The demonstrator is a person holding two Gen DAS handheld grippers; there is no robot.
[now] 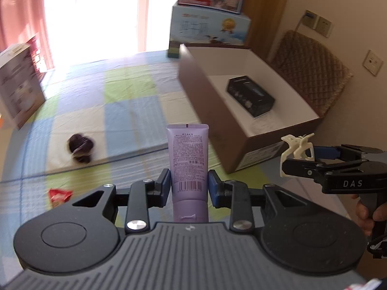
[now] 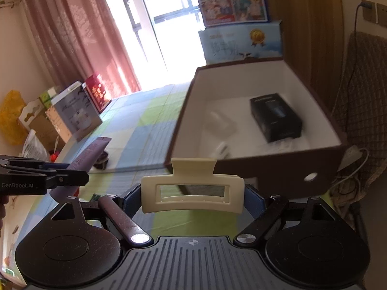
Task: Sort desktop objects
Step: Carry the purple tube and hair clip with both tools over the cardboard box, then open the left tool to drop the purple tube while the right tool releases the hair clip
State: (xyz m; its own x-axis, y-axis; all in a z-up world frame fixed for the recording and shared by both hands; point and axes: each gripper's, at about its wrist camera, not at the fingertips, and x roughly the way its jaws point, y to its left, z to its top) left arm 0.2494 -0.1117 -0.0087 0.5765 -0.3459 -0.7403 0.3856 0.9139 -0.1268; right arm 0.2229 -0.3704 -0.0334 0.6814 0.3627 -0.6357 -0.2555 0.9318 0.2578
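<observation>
Pinched in our left hand-held gripper is the purple tube, our right hand-held gripper clamps the cream hair clip, both short of the box already holding a black carton, while a dark scrunchie and red wrapper wait on the tabletop's near edge.

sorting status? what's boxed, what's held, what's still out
Boxed: a black carton and some blurred white items lie in the brown box. In hand: left gripper clamps a purple tube; right gripper holds a cream hair claw, both outside the box. Left: dark scrunchie-like item and red packet on the checked cloth.
</observation>
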